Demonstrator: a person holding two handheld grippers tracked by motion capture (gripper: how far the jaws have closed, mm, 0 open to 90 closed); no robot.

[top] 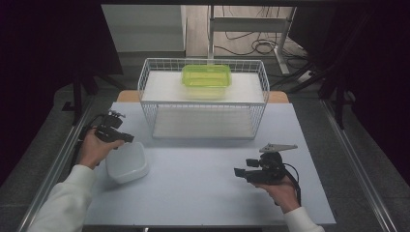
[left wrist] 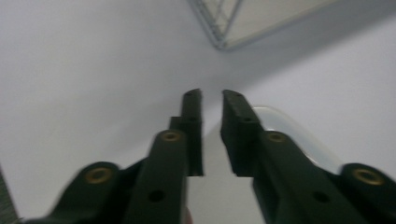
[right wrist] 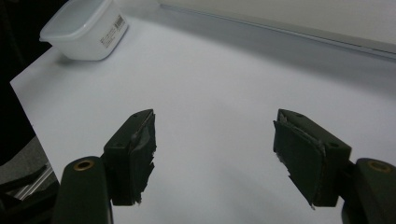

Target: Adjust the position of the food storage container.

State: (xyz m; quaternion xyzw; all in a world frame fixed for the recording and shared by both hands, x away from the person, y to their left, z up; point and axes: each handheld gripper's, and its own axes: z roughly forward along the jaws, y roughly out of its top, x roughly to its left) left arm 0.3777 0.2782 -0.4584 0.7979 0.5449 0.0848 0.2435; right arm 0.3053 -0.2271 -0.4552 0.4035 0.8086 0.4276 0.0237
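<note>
Left tool point(top: 126, 137) nearly pressed together, apparently empty, white box point(top: 127, 162) just beside; right tool point(top: 238, 171) spread, empty.

From the left tool's camera I get only a sliver of the white container point(left wrist: 299, 135) at about three o'clock; that tool's black jaw covers the rest, so I cannot tell whether anything is pinched. The jaw bases are smeared by blur. The wire basket point(left wrist: 219, 23) is cut off at twelve o'clock. From above, my hand point(top: 94, 147) hides the container's near-left rim.
</note>
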